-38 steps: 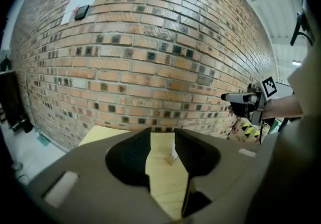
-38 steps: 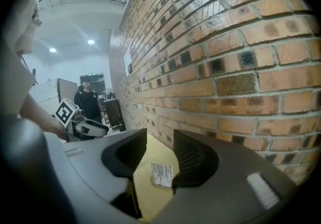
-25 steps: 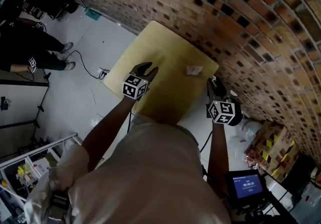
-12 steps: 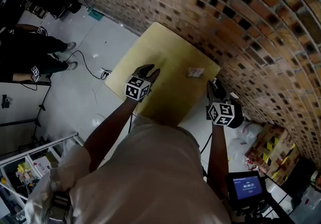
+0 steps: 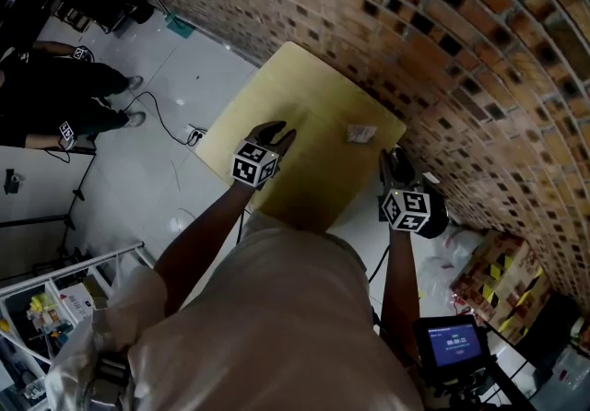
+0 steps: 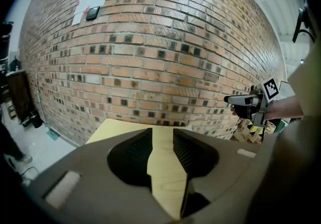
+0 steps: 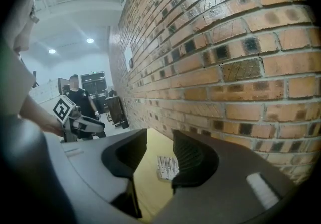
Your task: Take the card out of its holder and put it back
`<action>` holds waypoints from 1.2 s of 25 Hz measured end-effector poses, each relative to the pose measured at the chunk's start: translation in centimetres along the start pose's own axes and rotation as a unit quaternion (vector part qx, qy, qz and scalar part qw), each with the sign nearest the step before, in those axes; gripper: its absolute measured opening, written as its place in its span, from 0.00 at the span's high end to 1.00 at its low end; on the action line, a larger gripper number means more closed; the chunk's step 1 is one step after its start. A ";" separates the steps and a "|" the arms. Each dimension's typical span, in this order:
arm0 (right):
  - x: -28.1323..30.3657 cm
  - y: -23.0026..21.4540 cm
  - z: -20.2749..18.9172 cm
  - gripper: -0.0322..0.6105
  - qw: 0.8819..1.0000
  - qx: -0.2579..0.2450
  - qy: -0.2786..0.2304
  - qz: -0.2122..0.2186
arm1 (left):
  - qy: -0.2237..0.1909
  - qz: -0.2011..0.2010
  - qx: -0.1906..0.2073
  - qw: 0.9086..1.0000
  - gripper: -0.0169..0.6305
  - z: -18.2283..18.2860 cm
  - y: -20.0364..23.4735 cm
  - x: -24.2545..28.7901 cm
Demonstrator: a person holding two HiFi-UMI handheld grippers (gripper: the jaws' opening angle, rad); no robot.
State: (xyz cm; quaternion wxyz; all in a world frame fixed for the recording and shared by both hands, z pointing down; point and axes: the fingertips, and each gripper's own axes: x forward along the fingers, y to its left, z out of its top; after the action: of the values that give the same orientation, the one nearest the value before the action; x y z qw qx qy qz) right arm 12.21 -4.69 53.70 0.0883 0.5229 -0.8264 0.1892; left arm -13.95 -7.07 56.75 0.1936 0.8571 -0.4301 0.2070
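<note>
Little has shifted since the earlier frame. The left gripper point(image 5: 275, 133) has just narrowed its jaws slightly, and they are still apart over bare table point(image 5: 277, 87). The right gripper point(image 5: 395, 157) is spread and empty. The card point(image 5: 360, 133) lies right of centre in the head view, just up-left of the right gripper's fingertips and untouched.

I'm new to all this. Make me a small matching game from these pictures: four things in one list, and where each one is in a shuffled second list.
1. left gripper
2. right gripper
3. card holder
4. screen

A. lying on the table near the brick wall
B. glowing blue, bottom right of the head view
C. over the table's left side, jaws apart
D. at the table's right edge, jaws apart

Pairs: 1-C, 2-D, 3-A, 4-B.
</note>
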 end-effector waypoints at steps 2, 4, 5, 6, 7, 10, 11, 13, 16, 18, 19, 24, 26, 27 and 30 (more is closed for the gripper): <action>0.0 0.1 -0.1 0.69 1.000 0.001 0.001 0.001 | 0.000 0.001 -0.001 1.000 0.74 -0.1 0.0 -0.2; -0.1 0.3 -0.2 0.69 1.000 0.001 0.001 0.002 | 0.000 0.003 -0.001 1.000 0.74 -0.1 0.1 -0.4; -0.2 0.4 -0.2 0.69 1.000 0.001 0.001 0.003 | 0.000 0.004 -0.001 1.000 0.74 -0.1 0.0 -0.5; -0.2 0.4 -0.3 0.69 1.000 0.001 0.002 0.003 | 0.000 0.004 0.001 1.000 0.74 -0.1 0.0 -0.6; -0.3 0.5 -0.3 0.69 1.000 0.001 0.002 0.004 | 0.000 0.005 0.002 1.000 0.75 -0.2 0.0 -0.7; -0.4 0.6 -0.5 0.69 1.000 0.001 0.002 0.005 | 0.000 0.008 0.001 1.000 0.79 -0.4 -0.1 -1.0; -0.4 0.7 -0.5 0.69 1.000 0.000 0.001 0.006 | -0.002 0.009 -0.004 1.000 0.79 -0.4 0.0 -1.0; -0.4 0.8 -0.6 0.69 1.000 0.000 0.001 0.006 | -0.010 0.010 -0.016 1.000 0.78 -0.4 0.1 -1.2; -0.6 1.0 -0.6 0.69 1.000 0.000 0.001 0.006 | -0.014 0.010 -0.021 1.000 0.78 -0.3 0.2 -1.5; -0.7 1.1 -0.7 0.69 1.000 0.000 0.001 0.006 | -0.013 0.010 -0.022 1.000 0.77 -0.4 0.1 -1.6; -0.7 1.2 -0.8 0.69 1.000 0.001 0.001 0.006 | -0.012 0.010 -0.023 1.000 0.77 -0.5 0.1 -1.6; -1.2 1.5 -1.3 0.69 1.000 0.003 0.003 0.004 | -0.005 0.006 -0.028 1.000 0.77 -1.3 -0.3 -1.8; -1.4 1.6 -1.5 0.69 1.000 0.004 0.004 0.003 | -0.002 0.003 -0.028 1.000 0.77 -1.6 -0.5 -1.9; -1.5 1.6 -1.5 0.69 1.000 0.004 0.004 0.002 | 0.000 0.002 -0.027 1.000 0.77 -1.8 -0.6 -1.9; -1.6 1.8 -1.9 0.69 1.000 0.007 0.004 0.002 | 0.007 -0.003 -0.025 1.000 0.77 -2.3 -0.9 -2.1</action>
State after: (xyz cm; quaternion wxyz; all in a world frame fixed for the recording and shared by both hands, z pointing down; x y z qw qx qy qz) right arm 11.18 -1.85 54.46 0.0874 0.5208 -0.8261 0.1966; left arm -14.73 -4.00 57.50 0.2189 0.8517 -0.4314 0.2016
